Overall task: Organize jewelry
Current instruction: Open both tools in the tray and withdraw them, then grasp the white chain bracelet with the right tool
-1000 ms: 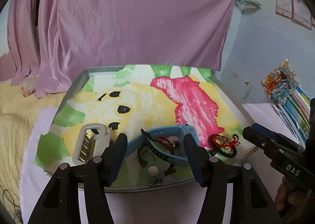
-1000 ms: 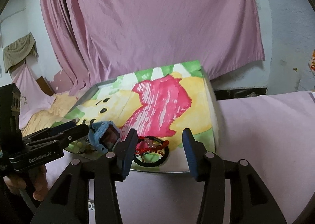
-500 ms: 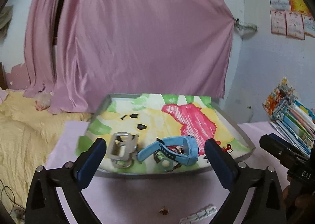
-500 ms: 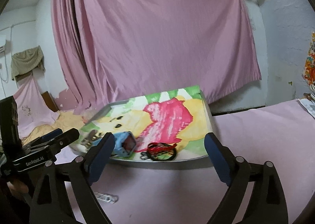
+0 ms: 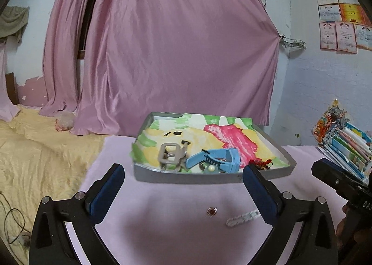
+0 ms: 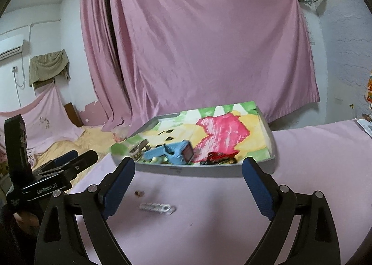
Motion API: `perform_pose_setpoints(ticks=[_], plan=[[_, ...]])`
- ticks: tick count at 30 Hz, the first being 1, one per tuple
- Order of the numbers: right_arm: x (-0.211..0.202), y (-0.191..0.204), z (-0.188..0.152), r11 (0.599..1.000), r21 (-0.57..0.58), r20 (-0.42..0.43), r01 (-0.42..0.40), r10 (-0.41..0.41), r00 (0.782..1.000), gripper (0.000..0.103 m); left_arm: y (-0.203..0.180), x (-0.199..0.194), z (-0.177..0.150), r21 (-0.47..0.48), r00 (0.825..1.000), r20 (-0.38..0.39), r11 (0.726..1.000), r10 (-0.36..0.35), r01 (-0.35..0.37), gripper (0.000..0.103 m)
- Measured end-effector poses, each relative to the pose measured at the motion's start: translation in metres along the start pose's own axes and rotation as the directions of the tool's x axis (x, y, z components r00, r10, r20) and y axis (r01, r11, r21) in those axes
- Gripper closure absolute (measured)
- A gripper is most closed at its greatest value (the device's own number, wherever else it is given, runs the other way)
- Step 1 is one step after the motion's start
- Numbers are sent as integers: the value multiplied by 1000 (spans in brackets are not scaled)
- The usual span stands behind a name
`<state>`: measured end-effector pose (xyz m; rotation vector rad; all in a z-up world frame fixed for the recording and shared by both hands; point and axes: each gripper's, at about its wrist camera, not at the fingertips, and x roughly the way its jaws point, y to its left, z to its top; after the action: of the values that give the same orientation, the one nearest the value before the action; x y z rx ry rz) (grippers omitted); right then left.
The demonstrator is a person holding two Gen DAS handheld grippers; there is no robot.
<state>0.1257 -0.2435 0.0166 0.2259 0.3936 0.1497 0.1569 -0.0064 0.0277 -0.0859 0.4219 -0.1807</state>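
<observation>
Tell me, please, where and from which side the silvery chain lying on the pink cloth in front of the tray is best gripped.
Grip the chain at mid-length, coming from straight above with the fingers across its narrow width. It lies flat and stretched out on the cloth, clear of the tray, so probably only a top-down pinch gets under it; the ringed end looks less secure.

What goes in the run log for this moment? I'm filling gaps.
left tool: open, empty | right tool: open, empty | blue watch: in tray | silver chain: on pink cloth

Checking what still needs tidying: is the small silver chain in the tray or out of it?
Out. The silver chain lies on the pink cloth in front of the tray, beside a small bead.
</observation>
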Motion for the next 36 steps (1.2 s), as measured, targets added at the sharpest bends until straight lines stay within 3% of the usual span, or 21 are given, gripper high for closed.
perform_pose_setpoints(ticks=[7, 13, 19, 25, 30, 36], plan=[[-1, 11, -14, 1000, -24, -57, -4, 3, 998, 10, 14, -11, -17, 1, 999, -22, 1000, 27, -27, 1], [16, 18, -23, 998, -64, -161, -9, -1, 987, 10, 25, -4, -26, 11, 994, -101, 999, 37, -36, 1], [49, 13, -27, 996, -84, -340, -31, 1, 940, 10, 30, 15, -31, 26, 975, -218, 999, 44, -39, 1], [71, 14, -30, 992, -120, -440, -45, -12, 898, 10, 31, 32, -34, 18, 948, -315, 999, 39, -35, 1], [83, 25, -29, 980, -179, -483, -83, -14, 875, 27, 31, 40, -33, 12, 938, -345, 999, 34, -31, 1], [95, 35, -28, 964, -227, -518, -139, 1, 855, 37, 28, 45, -31, 18, 932, -360, 1000, 30, -25, 1]])
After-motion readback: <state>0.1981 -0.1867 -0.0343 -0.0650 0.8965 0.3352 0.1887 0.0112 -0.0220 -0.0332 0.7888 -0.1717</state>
